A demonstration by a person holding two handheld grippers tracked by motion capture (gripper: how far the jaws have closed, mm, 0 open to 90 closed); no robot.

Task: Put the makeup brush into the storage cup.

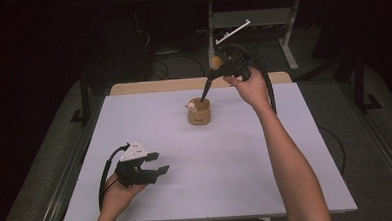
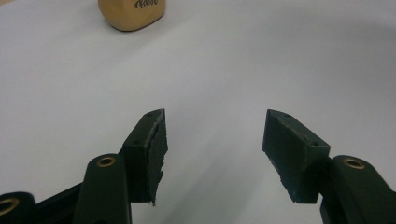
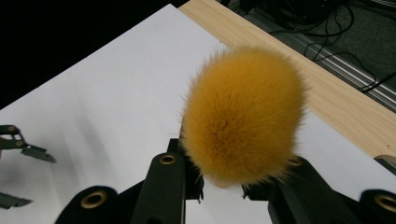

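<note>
The brush (image 1: 210,77) is in my right tool (image 1: 227,66), just above the middle of the high view: its dark handle slants down-left with the tip at, or just inside, the mouth of the cup (image 1: 199,112), and its orange bristle head points up and away toward the top of the frame. In the right gripper view that fluffy head (image 3: 243,116) swells up from between my two jaws, which are clenched on the brush just below the bristles. The tan cup stands upright on the white bench (image 1: 226,154), a little above centre, with some small pale thing (image 1: 189,106) at its left rim that I cannot make out. I judge I am at the step of standing the brush in the cup, or drawing it out; the tilt alone does not tell me which. If it is going in, the next move calls for a gentle lowering along the handle's line, then letting go without tipping the cup. My left tool (image 1: 154,165) rests low at the lower left of the high view, jaws spread wide and empty (image 2: 212,140), well apart from the cup (image 2: 132,13).
</note>
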